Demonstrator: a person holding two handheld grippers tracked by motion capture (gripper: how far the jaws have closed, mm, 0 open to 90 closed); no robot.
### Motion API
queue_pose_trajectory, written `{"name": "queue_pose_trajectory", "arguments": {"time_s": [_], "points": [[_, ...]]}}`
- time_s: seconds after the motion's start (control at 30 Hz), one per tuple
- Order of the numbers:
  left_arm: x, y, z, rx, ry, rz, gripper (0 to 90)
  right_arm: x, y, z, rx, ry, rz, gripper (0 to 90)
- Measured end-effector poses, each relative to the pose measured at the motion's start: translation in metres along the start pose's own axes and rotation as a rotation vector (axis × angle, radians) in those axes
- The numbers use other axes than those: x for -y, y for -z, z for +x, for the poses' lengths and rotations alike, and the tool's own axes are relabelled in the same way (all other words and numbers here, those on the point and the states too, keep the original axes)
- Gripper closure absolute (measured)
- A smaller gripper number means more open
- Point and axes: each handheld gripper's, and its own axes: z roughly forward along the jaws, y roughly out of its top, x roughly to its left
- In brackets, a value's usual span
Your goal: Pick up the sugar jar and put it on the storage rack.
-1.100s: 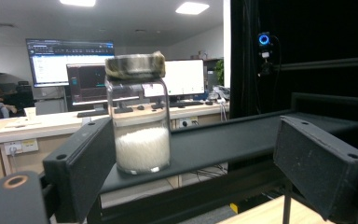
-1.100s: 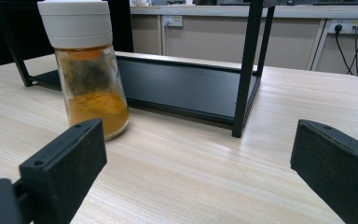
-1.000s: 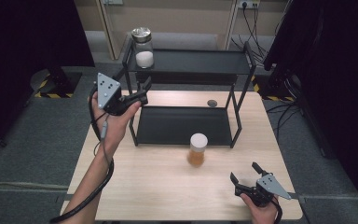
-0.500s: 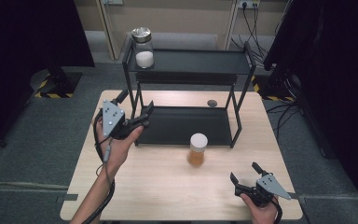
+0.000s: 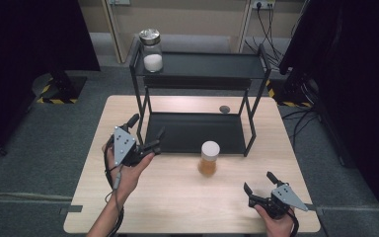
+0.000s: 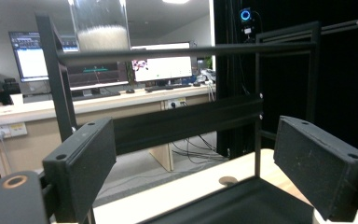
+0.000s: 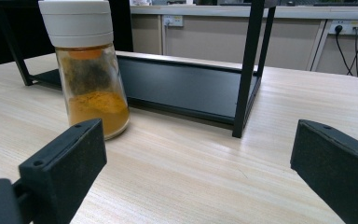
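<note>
Two hand-held grippers stood open: left gripper (image 5: 150, 140) at the black metal rack's (image 5: 197, 74) front-left post, right gripper (image 5: 258, 190) near the tabletop's front-right corner. White-capped orange-powder jar (image 5: 209, 158) stood mid-table; the right should approach level, gripping below the cap.

Black two-tier rack (image 5: 197, 74); pale wood table (image 5: 177, 197); white-capped jar (image 5: 209, 158), orange powder, ahead of right gripper (image 5: 257, 190)'s black jaws.
</note>
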Motion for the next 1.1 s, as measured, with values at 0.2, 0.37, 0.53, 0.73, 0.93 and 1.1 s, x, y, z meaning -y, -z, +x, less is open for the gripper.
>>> {"name": "queue_pose_trajectory", "arguments": {"time_s": [0.2,0.37,0.53,0.73,0.93,1.1], "points": [[0.013,0.005,-0.004,0.010,0.000,0.025,12.4,0.000,0.000,0.000,0.000,0.001,0.000,3.7],[0.026,0.011,-0.006,0.009,0.008,0.028,12.4,0.000,0.000,0.000,-0.001,0.000,0.000,3.7],[0.038,0.018,-0.009,0.027,0.023,0.052,12.5,0.000,0.000,0.000,0.001,0.003,0.002,3.7],[0.054,0.024,-0.013,0.028,0.044,0.073,12.4,0.000,0.000,0.001,0.002,0.003,0.001,3.7],[0.066,0.028,-0.015,0.032,0.050,0.093,12.2,-0.001,0.000,0.001,0.002,0.002,0.003,3.7],[0.080,0.035,-0.017,0.017,0.060,0.110,12.0,0.000,0.000,0.001,0.003,0.003,0.002,3.7]]}}
